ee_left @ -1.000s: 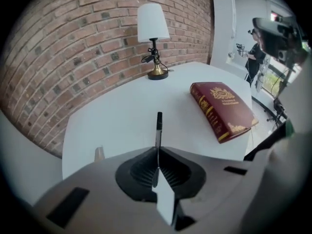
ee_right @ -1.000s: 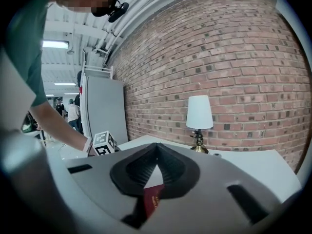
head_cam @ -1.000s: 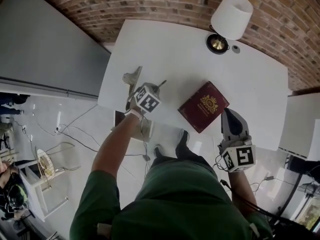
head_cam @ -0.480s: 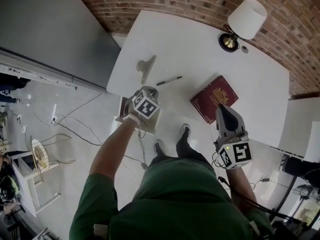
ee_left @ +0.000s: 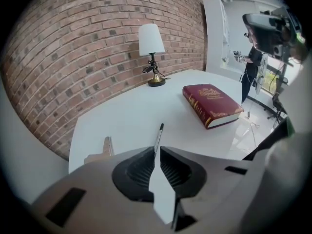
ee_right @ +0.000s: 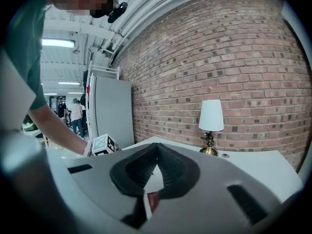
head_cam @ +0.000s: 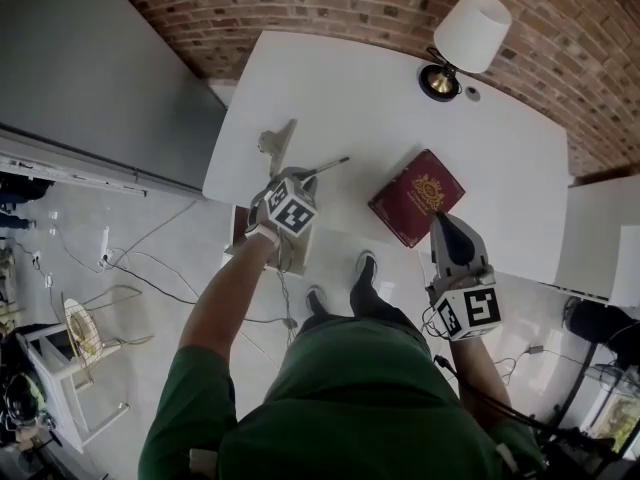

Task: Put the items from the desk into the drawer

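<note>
A dark red book (head_cam: 415, 198) with a gold emblem lies on the white desk (head_cam: 350, 88), right of centre. A black pen (head_cam: 322, 166) lies left of it, and a beige clip (head_cam: 278, 140) lies farther left. My left gripper (head_cam: 298, 181) hovers at the desk's front edge, just short of the pen's near end, shut with nothing in it. In the left gripper view the pen (ee_left: 158, 135) lies straight beyond the closed tips (ee_left: 157, 152). My right gripper (head_cam: 450, 226) is shut and empty, just in front of the book's near right corner.
A lamp (head_cam: 462, 43) with a white shade stands at the desk's far right, against a brick wall. Below the front edge, under my left arm, sits what looks like an open drawer (head_cam: 242, 230). A grey cabinet (head_cam: 90, 78) stands to the left. Cables lie on the floor.
The left gripper drew back from the pen towards the front edge, then came in a little again. The right gripper has shifted left, closer to the book's corner. Nothing was picked up.
</note>
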Demonstrator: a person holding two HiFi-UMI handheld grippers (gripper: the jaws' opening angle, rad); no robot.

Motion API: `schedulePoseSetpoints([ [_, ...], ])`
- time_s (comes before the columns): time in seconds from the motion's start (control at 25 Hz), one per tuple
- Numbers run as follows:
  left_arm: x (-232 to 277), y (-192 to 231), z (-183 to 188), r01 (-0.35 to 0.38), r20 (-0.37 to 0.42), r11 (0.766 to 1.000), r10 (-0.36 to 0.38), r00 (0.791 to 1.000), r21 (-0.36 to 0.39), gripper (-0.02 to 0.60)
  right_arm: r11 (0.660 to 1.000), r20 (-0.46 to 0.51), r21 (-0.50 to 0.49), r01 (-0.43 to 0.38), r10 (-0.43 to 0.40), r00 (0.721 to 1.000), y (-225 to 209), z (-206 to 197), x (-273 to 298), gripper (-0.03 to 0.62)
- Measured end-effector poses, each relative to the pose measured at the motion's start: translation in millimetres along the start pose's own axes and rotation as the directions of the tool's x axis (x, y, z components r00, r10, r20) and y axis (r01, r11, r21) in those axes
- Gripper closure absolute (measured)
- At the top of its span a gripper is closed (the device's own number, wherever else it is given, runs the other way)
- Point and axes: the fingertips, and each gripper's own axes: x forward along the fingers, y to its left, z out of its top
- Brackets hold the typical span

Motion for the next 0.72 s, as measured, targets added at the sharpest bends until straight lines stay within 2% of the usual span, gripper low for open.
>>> schedulePoseSetpoints([
  [0.2, 19.0, -5.0, 12.0, 0.021, -0.026, 0.998, -0.020, 0.999, 0.055, 0.559, 0.999, -0.013, 0.024, 0.033, -0.033, 0.999, -21.1, -8.1, -5.1, 0.589],
  [0.28, 28.2, -3.0, 15.0, 0.030, -0.047, 0.997, -0.027, 0.999, 0.066, 0.500, 0.999, -0.011, 0.024, 0.041, -0.040, 0.999, -27.0, -8.2, -5.5, 0.589],
  [0.44, 46.5, -3.3, 20.3, 0.060, -0.097, 0.993, -0.050, 0.994, 0.103, 0.492, 0.997, -0.018, 0.040, 0.065, -0.064, 0.998, -43.7, -11.5, -8.4, 0.589],
  [0.56, 61.9, -5.8, 19.1, 0.095, -0.154, 0.984, -0.072, 0.985, 0.150, 0.492, 0.996, -0.030, 0.046, 0.081, -0.079, 0.996, -58.0, -17.1, -11.0, 0.589],
  [0.72, 80.3, -8.5, 10.6, 0.156, -0.251, 0.962, -0.097, 0.963, 0.224, 0.492, 0.994, -0.041, 0.057, 0.089, -0.087, 0.995, -69.4, -24.2, -12.4, 0.589],
])
